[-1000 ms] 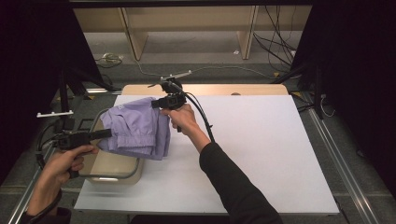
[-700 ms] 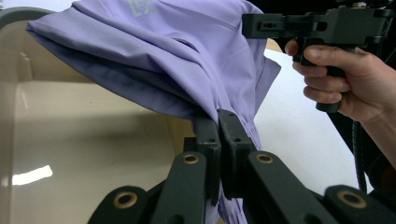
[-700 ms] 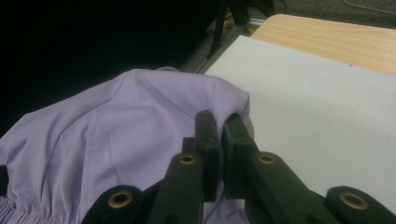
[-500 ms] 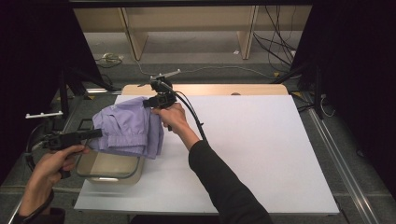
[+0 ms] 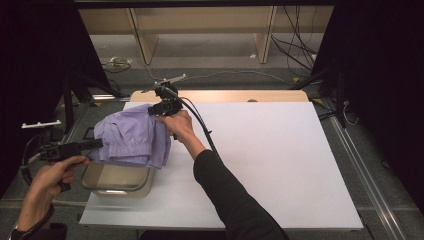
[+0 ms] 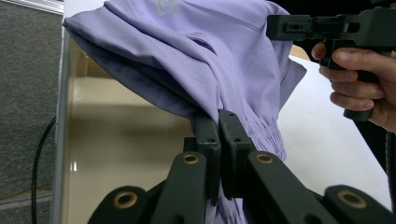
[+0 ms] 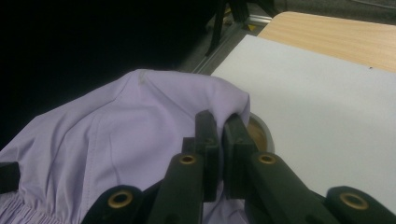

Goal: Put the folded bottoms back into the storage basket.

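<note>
A lilac garment (image 5: 131,139) with a gathered elastic edge hangs spread between my two grippers, over a clear container (image 5: 118,184) at the table's left edge. My left gripper (image 5: 96,144) comes in from the left and is shut on the garment's near edge (image 6: 196,51); its jaws (image 6: 219,122) pinch the cloth by the elastic. My right gripper (image 5: 153,110) holds the far right corner, its jaws (image 7: 219,123) shut on a fold of the garment (image 7: 116,140). The left gripper view shows the right gripper (image 6: 322,27) and its hand beyond the cloth.
The white table mat (image 5: 260,150) stretches open to the right of the container. A wooden strip (image 5: 225,95) runs along its far edge. A metal rail (image 5: 365,170) borders the right side, and cables lie on the floor behind. The container's beige inside (image 6: 116,140) lies under the cloth.
Both hands have carried the garment leftward, so it now hangs farther over the container. The grips have stayed the same.
</note>
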Available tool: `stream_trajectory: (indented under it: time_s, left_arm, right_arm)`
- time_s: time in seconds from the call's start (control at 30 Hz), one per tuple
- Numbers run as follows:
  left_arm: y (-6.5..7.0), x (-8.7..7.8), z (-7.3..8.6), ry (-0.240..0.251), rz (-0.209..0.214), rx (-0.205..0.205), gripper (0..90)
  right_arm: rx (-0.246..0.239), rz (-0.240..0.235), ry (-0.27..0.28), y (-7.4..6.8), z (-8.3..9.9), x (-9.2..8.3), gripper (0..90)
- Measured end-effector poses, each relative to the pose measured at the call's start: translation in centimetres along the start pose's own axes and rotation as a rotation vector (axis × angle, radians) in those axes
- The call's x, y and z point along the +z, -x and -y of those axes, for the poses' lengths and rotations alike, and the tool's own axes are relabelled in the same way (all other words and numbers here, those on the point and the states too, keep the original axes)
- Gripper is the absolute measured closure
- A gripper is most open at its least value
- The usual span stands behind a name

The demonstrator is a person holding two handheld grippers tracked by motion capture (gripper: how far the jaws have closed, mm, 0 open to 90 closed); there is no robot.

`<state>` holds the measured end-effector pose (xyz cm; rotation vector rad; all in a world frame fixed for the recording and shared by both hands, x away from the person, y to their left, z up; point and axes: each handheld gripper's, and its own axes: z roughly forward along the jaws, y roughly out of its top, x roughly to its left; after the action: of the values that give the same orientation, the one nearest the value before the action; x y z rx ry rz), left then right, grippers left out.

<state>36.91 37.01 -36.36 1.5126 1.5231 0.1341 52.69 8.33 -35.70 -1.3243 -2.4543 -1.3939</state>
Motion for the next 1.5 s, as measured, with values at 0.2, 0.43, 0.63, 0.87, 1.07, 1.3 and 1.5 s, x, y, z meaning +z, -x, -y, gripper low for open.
stream_trajectory:
  time_s: [0.2,0.43,0.63,0.87,1.07,1.3,1.5]
  left_arm:
    - [-0.8,0.0,0.1,0.001,-0.021,-0.020,87.5]
    - [-1.4,-0.2,0.2,0.009,-0.046,-0.032,87.5]
    - [-1.8,0.0,0.3,0.003,-0.065,-0.035,87.5]
    - [-2.1,0.2,0.5,-0.002,-0.079,-0.043,87.5]
    - [-2.3,0.6,0.7,-0.010,-0.092,-0.046,87.4]
    - [-2.5,1.0,0.9,-0.015,-0.104,-0.052,87.3]
    - [-2.6,1.2,0.9,-0.017,-0.112,-0.055,87.2]
  right_arm:
    - [-0.006,0.004,-0.004,-0.5,-0.1,0.5,87.3]
    - [-0.012,0.001,-0.012,-1.1,-0.1,1.0,87.2]
    - [-0.017,0.002,-0.018,-1.5,0.0,1.5,87.1]
    - [-0.021,0.007,-0.028,-1.5,0.2,1.8,87.2]
    - [-0.028,0.014,-0.037,-1.5,0.4,2.0,87.1]
    - [-0.033,0.021,-0.048,-1.3,0.7,2.2,86.9]
    - [-0.025,0.023,-0.057,-1.0,1.0,2.3,86.7]
